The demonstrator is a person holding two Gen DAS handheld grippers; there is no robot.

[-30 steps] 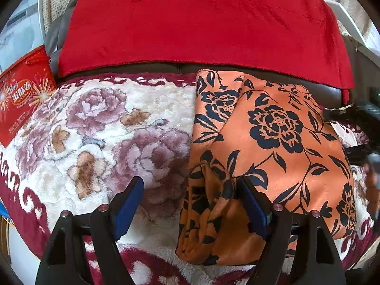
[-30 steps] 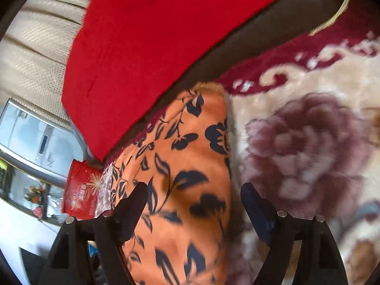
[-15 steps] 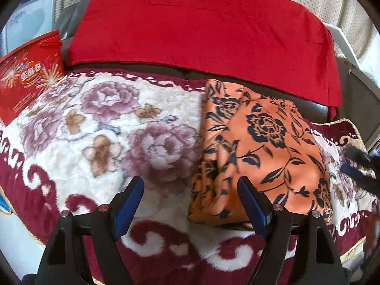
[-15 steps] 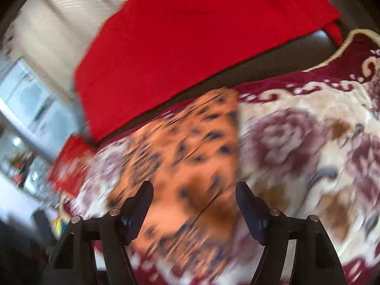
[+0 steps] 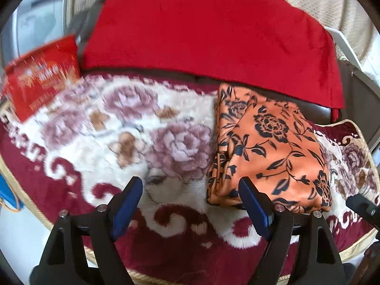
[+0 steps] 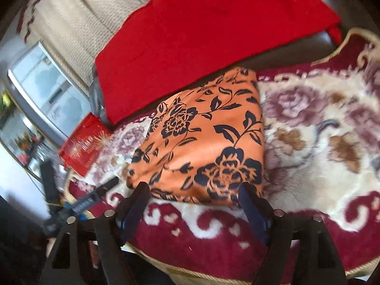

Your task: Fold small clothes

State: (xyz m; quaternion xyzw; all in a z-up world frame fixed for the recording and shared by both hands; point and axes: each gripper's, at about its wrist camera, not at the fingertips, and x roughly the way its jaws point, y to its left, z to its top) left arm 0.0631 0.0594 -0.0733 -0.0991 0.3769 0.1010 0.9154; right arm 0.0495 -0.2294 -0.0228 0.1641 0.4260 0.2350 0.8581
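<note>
One glossy orange floral garment (image 5: pixel 268 147) lies folded on plush blanket (image 5: pixel 114 128).

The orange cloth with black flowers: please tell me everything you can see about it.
The orange cloth has a smooth, slightly shiny surface printed with black roses, leaves and stems. It is folded into a compact, roughly rectangular packet; stacked layers show along its left edge in the left wrist view. It lies flat on the plush floral blanket, its far end close to the red cloth draped behind. Neither tool touches it; both are open in front of it, the right one opening wider.
</note>
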